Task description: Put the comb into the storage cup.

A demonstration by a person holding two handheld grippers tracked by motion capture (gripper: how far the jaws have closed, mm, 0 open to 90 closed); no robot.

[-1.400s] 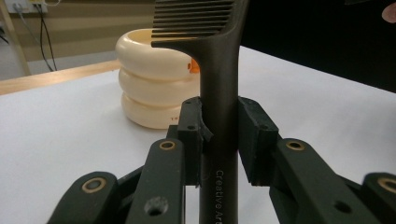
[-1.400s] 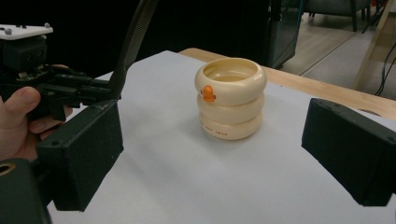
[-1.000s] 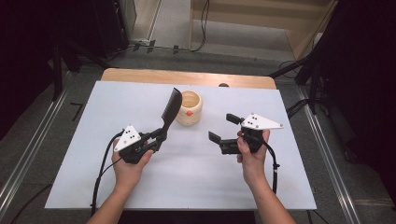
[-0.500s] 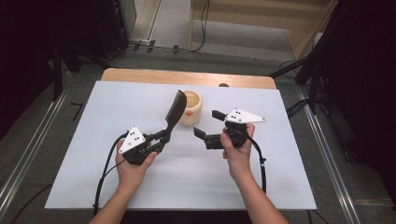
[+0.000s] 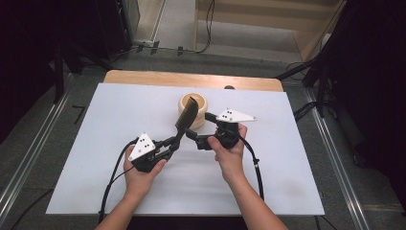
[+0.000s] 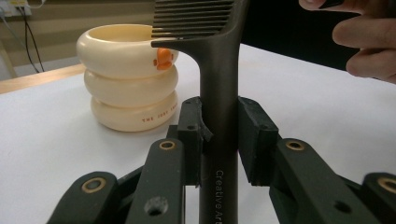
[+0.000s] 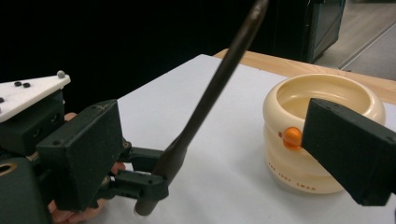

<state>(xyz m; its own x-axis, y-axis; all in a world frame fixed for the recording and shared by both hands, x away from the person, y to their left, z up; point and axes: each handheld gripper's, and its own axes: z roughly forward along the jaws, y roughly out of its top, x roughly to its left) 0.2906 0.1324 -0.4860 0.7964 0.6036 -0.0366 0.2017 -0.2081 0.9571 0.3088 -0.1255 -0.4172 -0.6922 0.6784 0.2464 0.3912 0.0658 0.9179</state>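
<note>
My left gripper (image 5: 172, 142) is shut on the handle of a black comb (image 5: 186, 116), which rises tilted up and away toward a cream ringed cup (image 5: 195, 103). The left gripper view shows its pads (image 6: 252, 135) pressed on both sides of the comb handle (image 6: 218, 93), with the cup (image 6: 126, 79) behind at left. My right gripper (image 5: 198, 125) stands open just right of the comb. In the right gripper view the comb handle (image 7: 219, 79) crosses between the wide-apart jaws of my right gripper (image 7: 219, 140) without touching them. The cup (image 7: 299, 116) sits partly behind the right jaw.
A white mat (image 5: 105, 120) covers the table, with a wooden edge (image 5: 143, 77) at the back. Cables trail from both grippers toward the front edge. Dark stands and floor rails surround the table. The right hand's fingers (image 6: 369, 37) show at upper right in the left gripper view.
My right gripper has moved left, up to the comb, so its open jaws now straddle the handle. The left gripper and comb have barely shifted.
</note>
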